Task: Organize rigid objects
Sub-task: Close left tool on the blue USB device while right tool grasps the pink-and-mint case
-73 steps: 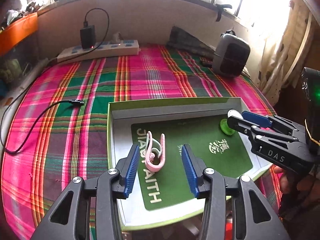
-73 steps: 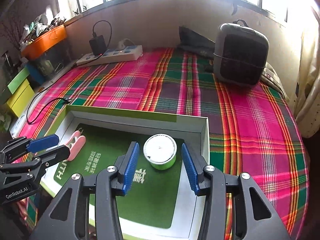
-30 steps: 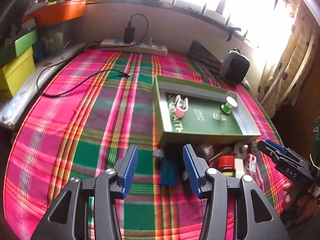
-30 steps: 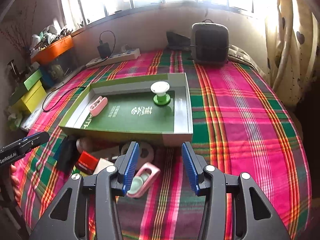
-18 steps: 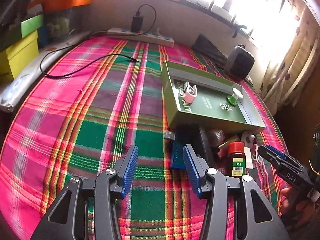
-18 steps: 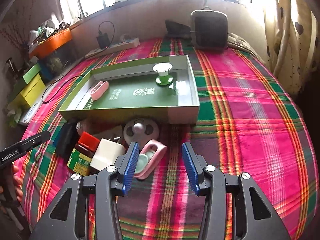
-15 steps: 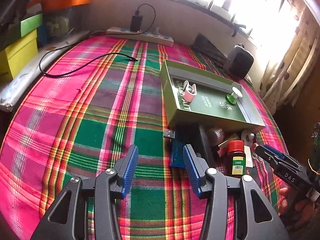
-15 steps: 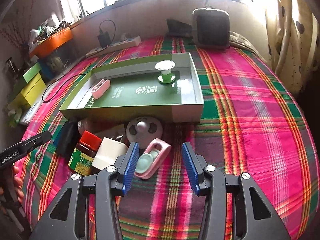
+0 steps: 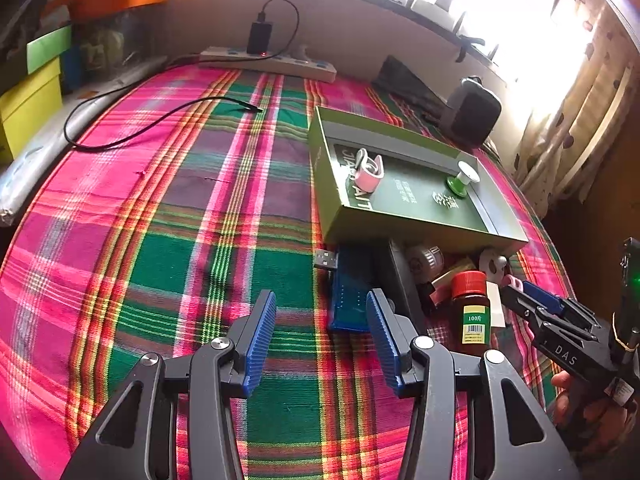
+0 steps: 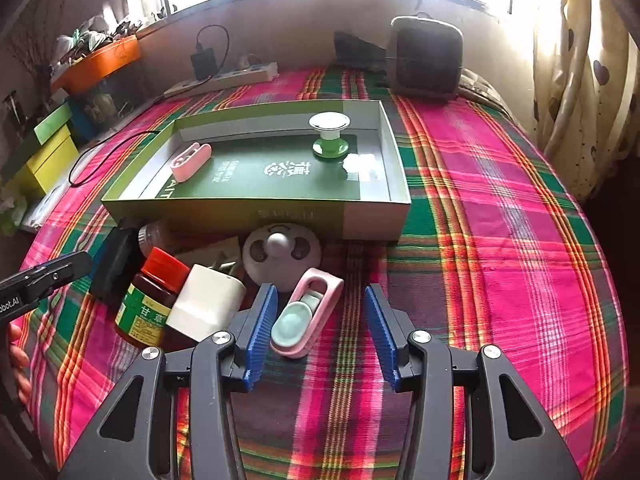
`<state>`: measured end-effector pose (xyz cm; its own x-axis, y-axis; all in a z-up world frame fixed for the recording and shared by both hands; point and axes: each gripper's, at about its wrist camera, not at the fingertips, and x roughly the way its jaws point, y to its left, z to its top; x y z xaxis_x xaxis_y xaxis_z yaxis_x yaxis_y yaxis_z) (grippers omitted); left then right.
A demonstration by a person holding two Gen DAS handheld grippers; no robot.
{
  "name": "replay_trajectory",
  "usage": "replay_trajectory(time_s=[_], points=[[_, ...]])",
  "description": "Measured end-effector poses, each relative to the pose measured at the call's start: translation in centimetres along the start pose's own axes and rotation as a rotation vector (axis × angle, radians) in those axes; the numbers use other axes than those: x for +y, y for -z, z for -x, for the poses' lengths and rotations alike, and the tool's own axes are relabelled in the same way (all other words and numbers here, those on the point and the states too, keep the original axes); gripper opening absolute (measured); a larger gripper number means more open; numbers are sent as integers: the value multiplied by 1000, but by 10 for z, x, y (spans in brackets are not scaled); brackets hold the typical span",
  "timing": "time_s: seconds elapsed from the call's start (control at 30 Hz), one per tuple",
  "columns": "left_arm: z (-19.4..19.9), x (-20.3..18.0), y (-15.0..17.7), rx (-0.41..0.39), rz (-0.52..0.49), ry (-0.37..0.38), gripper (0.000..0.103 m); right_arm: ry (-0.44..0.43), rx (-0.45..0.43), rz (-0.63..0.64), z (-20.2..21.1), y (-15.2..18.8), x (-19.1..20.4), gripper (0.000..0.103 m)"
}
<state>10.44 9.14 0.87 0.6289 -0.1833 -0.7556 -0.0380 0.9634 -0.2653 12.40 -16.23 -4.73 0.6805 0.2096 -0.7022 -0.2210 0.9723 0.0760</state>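
Observation:
A green box (image 10: 224,210) (image 9: 332,176) lies on the plaid cloth. It holds a pink clip (image 10: 190,161) (image 9: 369,174) and a green-and-white spool (image 10: 329,135) (image 9: 462,181). In front of it lie a pink-and-mint clip (image 10: 306,312), a white charger (image 10: 204,302), a brown bottle with a red cap (image 10: 150,298) (image 9: 472,306), a white round disc (image 10: 282,256) and a blue USB device (image 9: 348,292). My right gripper (image 10: 318,330) is open, with the pink-and-mint clip between its fingers. My left gripper (image 9: 320,338) is open and empty, just short of the blue USB device.
A dark heater (image 10: 426,58) and a power strip (image 10: 224,78) with a black charger stand at the back. A black cable (image 9: 132,120) lies on the cloth at left. Yellow and green boxes (image 9: 28,92) sit off the left edge. Curtains (image 10: 580,80) hang at right.
Both grippers pulled back out of the green box, leaving the pink clip and spool inside. They then lowered toward the objects in front of it. The right gripper now straddles the pink-and-mint clip.

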Motion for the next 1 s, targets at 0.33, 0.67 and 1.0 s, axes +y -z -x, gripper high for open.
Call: replay_trajectory(time_s=[0.33,0.67,1.0], points=[[-6,-7,2,20,-20,-5,47,34,-1,-9,5,3,-11,56],[-11,-18,1,28,-66,-39,47,62,34,37,-2,6,-7,56],[-18,-27,-2,28,-111,-94,47,57,33,20,-3,4,-16,56]])
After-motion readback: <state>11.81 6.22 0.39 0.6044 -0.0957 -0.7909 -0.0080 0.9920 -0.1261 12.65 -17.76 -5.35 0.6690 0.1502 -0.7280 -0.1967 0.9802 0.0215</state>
